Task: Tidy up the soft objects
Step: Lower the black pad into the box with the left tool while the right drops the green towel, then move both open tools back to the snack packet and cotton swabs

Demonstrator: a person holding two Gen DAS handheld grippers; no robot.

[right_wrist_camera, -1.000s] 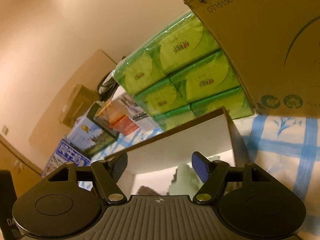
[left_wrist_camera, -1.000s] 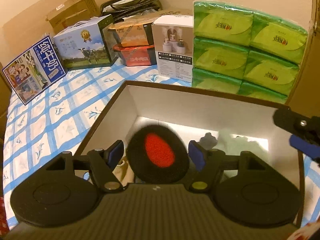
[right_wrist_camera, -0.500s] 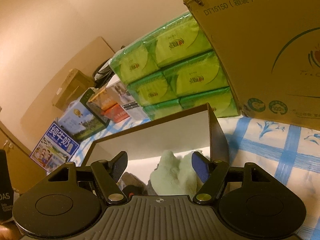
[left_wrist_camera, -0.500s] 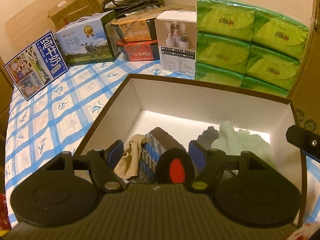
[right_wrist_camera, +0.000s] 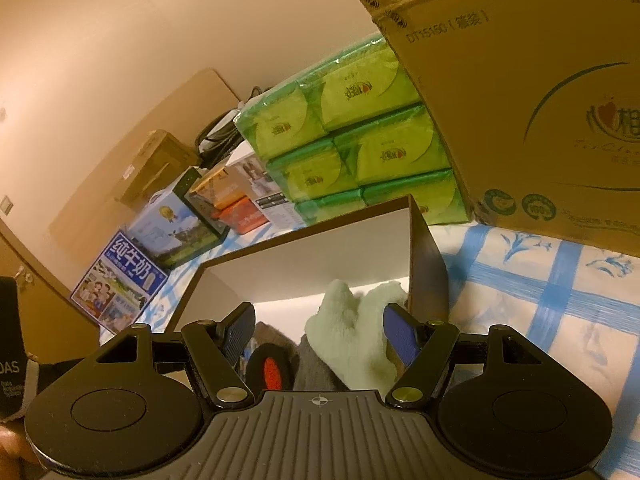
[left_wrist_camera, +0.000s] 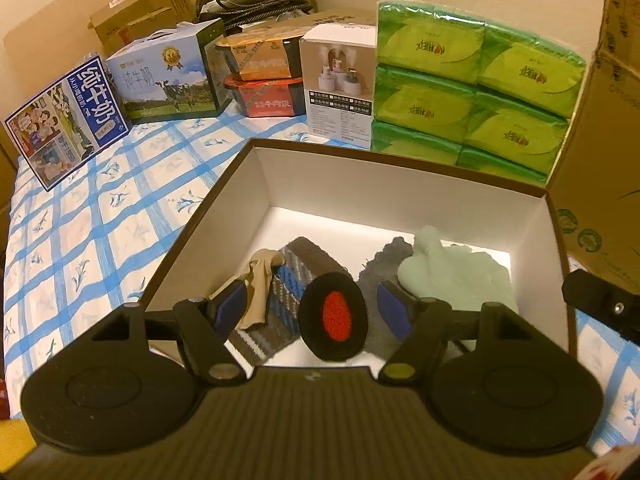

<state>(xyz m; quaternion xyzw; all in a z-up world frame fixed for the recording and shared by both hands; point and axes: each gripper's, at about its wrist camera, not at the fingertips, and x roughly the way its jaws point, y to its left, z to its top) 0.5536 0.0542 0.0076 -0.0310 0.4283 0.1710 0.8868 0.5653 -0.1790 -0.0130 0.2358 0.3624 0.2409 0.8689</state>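
Both the left tool [left_wrist_camera: 310,306] and right tool [right_wrist_camera: 319,334] are hovering apart and empty over the box [left_wrist_camera: 404,168] at frame centre, where the black-and-red pad [left_wrist_camera: 334,316] is leaning on edge and risking toppling if nudged.

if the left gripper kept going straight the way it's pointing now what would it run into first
Most likely the black pad with the red centre in the box, lying right between the open left gripper's fingers; depth is hard to judge, so the patterned cloth beside it is possible.

Blue-checked cloth [left_wrist_camera: 100,216] carries an open box [left_wrist_camera: 208,216], milk cartons [left_wrist_camera: 168,76], tissue packs [left_wrist_camera: 472,92] and a cardboard carton [right_wrist_camera: 520,100].
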